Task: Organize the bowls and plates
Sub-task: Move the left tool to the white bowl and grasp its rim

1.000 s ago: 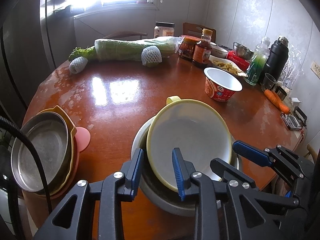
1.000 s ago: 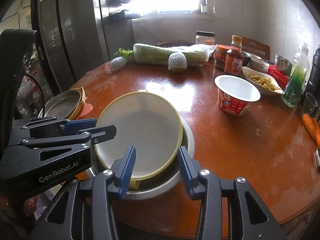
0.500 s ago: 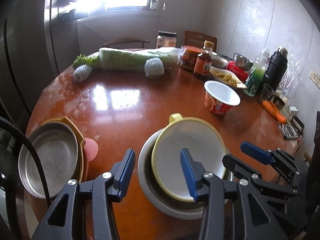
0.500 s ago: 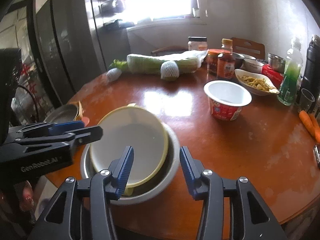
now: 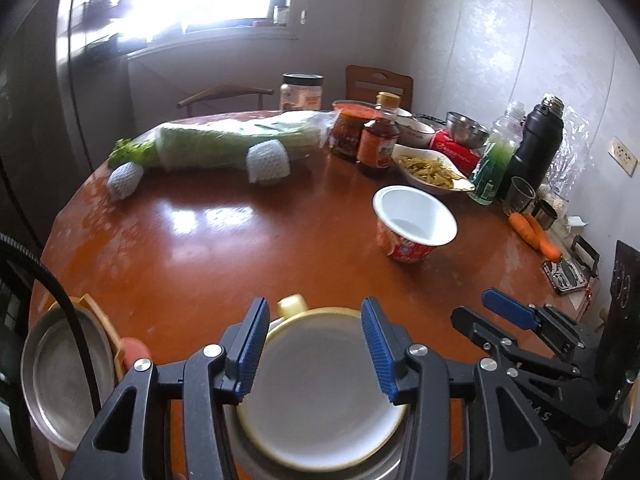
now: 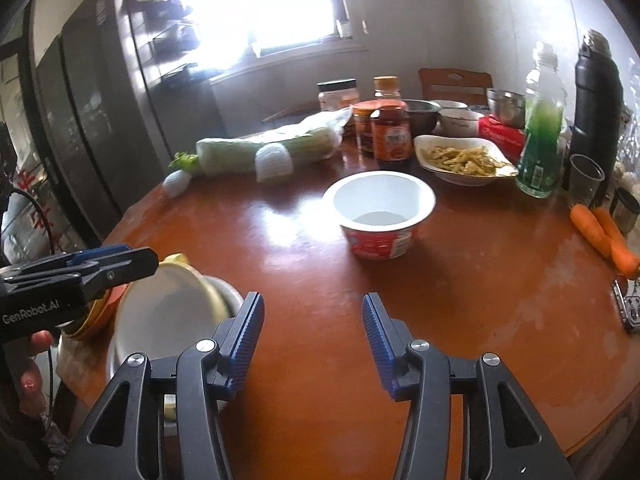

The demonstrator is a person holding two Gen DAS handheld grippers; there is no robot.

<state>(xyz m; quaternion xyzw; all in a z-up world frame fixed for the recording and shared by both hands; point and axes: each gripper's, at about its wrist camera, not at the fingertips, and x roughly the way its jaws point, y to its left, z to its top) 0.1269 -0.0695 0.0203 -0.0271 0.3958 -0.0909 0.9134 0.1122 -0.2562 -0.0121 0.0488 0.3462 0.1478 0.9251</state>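
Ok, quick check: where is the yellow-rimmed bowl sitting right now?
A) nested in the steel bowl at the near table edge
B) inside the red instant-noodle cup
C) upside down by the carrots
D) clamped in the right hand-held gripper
A: the yellow-rimmed bowl rests inside the steel bowl, and the right hand-held gripper is opening with nothing between its jaws.

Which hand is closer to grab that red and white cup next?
Probably the right. The right gripper points over bare table toward the cup, its jaws opening with nothing between them. The left gripper hangs over the yellow bowl, farther from the cup.
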